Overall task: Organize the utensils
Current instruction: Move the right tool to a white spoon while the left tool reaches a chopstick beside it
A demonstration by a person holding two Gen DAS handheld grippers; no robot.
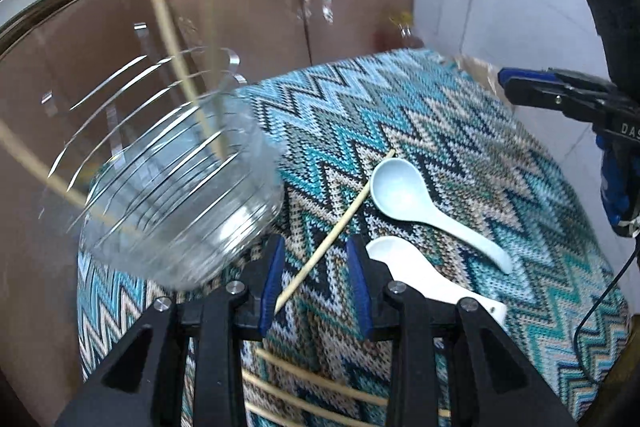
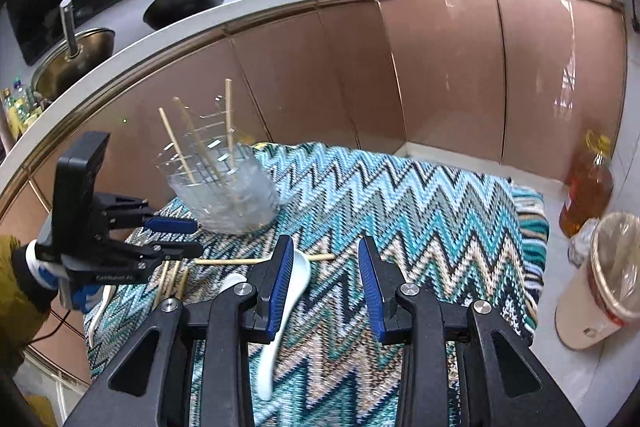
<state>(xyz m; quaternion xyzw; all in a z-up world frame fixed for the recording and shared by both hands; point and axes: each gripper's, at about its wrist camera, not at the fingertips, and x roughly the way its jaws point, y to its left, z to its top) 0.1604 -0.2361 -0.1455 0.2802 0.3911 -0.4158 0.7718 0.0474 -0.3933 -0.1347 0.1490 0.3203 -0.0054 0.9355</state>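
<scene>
With both grippers empty and their jaws standing apart, we judge the next chopstick pickup is in hand. Our left gripper [image 1: 316, 279] hangs over a loose chopstick [image 1: 336, 227] lying slantwise on the zigzag cloth [image 1: 460, 131], beside the pale blue spoon [image 1: 416, 203] and white spoon [image 1: 416, 275]. We should square the jaws across the stick, not along it, pinch near its middle, then carry it to the clear jar [image 2: 228, 191], which already holds several. Our right gripper [image 2: 324, 287] hovers over the blue spoon.
</scene>
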